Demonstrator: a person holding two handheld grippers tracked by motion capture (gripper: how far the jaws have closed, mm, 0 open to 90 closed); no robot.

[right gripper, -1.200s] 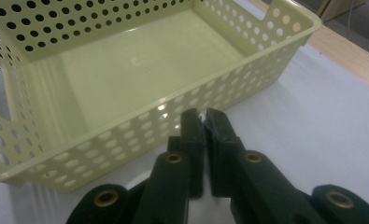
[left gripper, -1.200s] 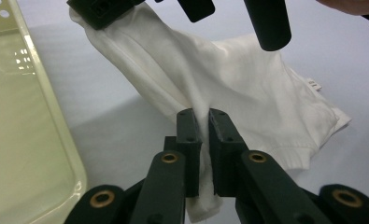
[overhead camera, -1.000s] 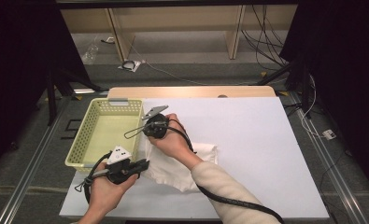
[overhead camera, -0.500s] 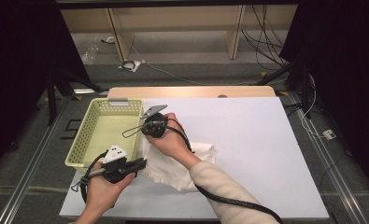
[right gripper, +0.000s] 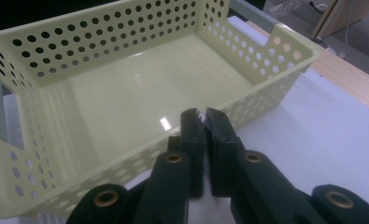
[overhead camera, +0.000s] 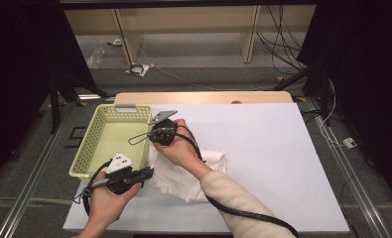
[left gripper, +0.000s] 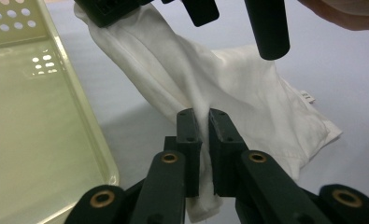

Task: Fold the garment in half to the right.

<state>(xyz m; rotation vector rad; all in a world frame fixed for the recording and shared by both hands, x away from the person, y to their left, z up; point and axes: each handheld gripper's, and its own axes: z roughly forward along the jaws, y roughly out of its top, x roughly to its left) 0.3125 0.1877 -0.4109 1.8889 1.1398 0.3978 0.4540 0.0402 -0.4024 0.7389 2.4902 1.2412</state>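
Observation:
A white cloth [overhead camera: 209, 164] lies crumpled on the white table, just right of a pale yellow perforated basket [overhead camera: 87, 154]. My left gripper [overhead camera: 146, 173] is at the basket's near right corner, shut on a fold of the cloth [left gripper: 247, 88], which stretches taut up to the other gripper [left gripper: 108, 8]. My right gripper [overhead camera: 154, 141] hovers by the basket's right wall, shut on a thin sliver of cloth [right gripper: 201, 115], with the empty basket [right gripper: 126, 32] just beyond its jaws. A hand covers much of the cloth between the two grippers.
The white table top [overhead camera: 283, 148] spreads to the right of the cloth. A wooden strip [overhead camera: 208, 97] runs along its far edge. The basket's near rim [left gripper: 86, 116] lies close to the left gripper's jaws. Cables trail off the table's front.

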